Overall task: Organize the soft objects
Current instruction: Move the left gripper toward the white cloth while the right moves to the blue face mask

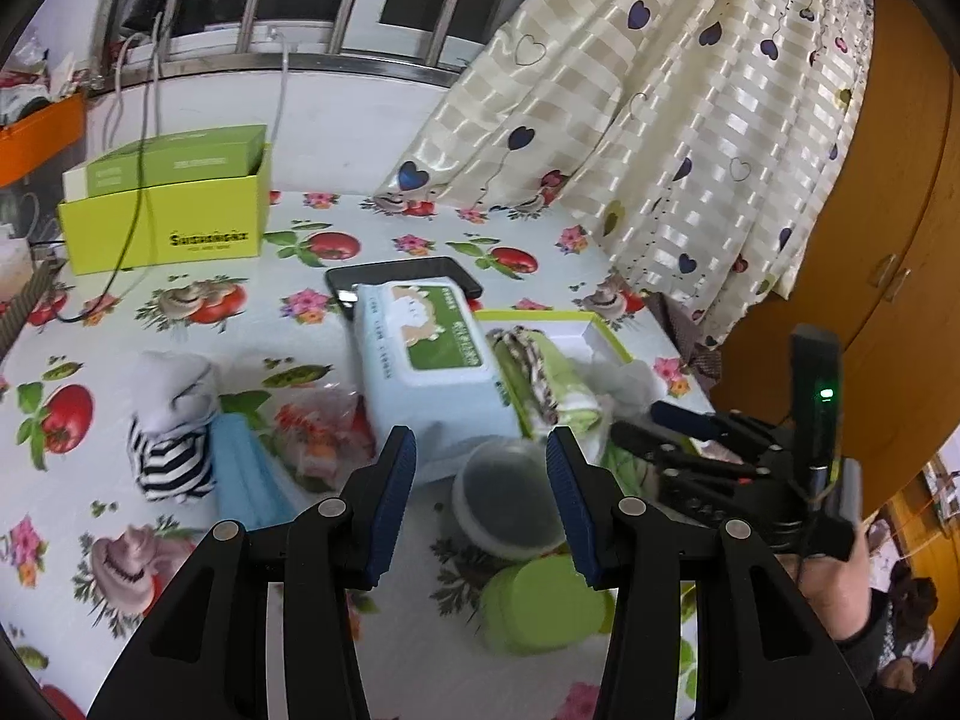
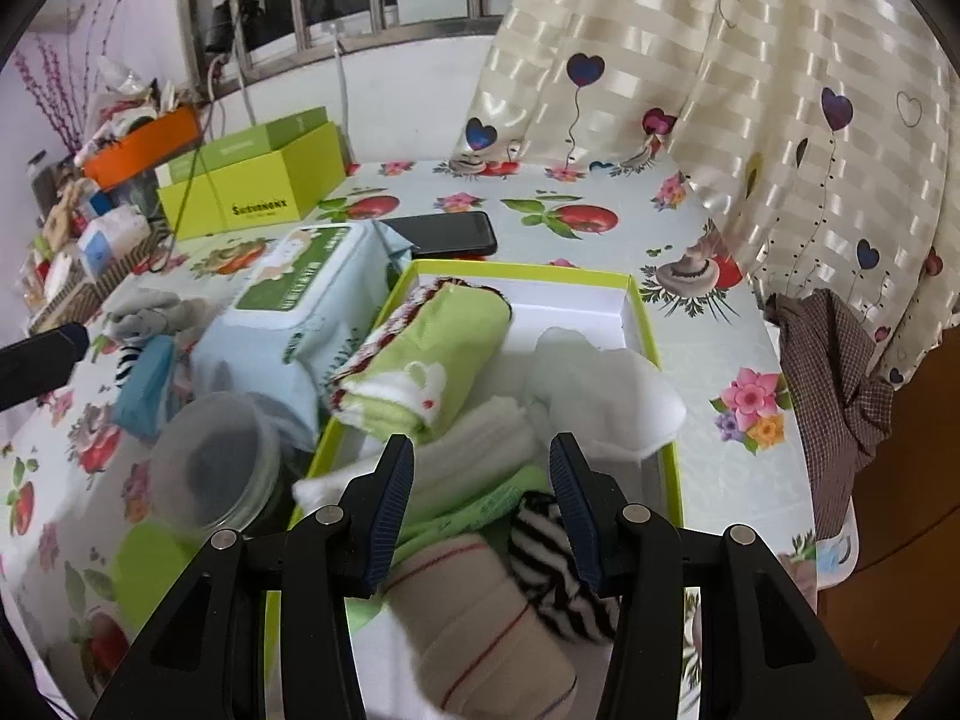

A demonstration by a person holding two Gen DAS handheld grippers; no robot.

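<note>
Several soft things already lie in the shallow green-rimmed box (image 2: 630, 300) on the counter (image 2: 708, 360), whose cloth is printed with tomatoes, mushrooms and flowers. At the box's far left sits a rolled green towel (image 2: 444, 354) with a dark red and white edging and a small white rabbit patch. Beside it on the right is a crumpled white cloth (image 2: 600, 384), and nearer the camera a folded white cloth (image 2: 480, 450). Closest are a beige roll with thin red lines (image 2: 480, 618) and a black-and-white striped sock (image 2: 552, 558), side by side at the near end.

Outside the box, just to its left, a pale blue wipes pack (image 1: 420, 360) with a green label leans against the rim and rests partly on a black phone (image 1: 408, 276). Farther left on the counter are a grey and black-striped bundle of socks (image 1: 174, 426), a blue packet (image 1: 240, 468) touching it and a clear crinkled bag (image 1: 324, 426). A clear round tub (image 1: 510, 498) and a green lid (image 1: 540, 600) lie near the camera.

The left tool (image 1: 480, 450) hangs spread above the tub, holding nothing. The right tool (image 2: 480, 456) is spread too, over the near end of the box, empty, its pads clear of the cloths below.
</note>
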